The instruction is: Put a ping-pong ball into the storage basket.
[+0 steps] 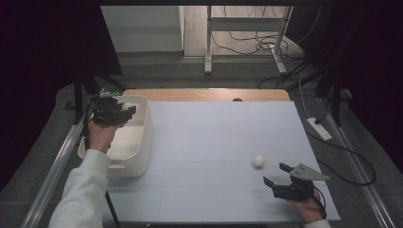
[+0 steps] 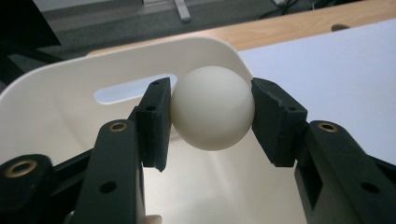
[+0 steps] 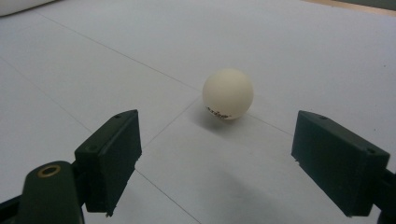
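Gripping a round ball (image 2: pixel 212 107), the left claw (image 2: pixel 210 116) hangs over the bin (image 2: pixel 56 107).

I've got the left gripper (image 1: pixel 124 112) up top: chunky black body, a dark cable trailing off it along the forearm. Close in, its jaw arms are matte black with brass-ringed screw holes, and the pads (image 2: pixel 155 122) are flat, blocky slabs with tiny holes at the corners. The left arm wears a white long sleeve (image 1: pixel 83 190), loose and creased. Over to the right gripper (image 1: pixel 278 174): same black build, and it carries a grey three-cornered plate (image 1: pixel 309 172) on top. A black cable loops behind it by the wrist. Its pads (image 3: pixel 113 155) read very dark green-black, rectangular, sharp-edged.
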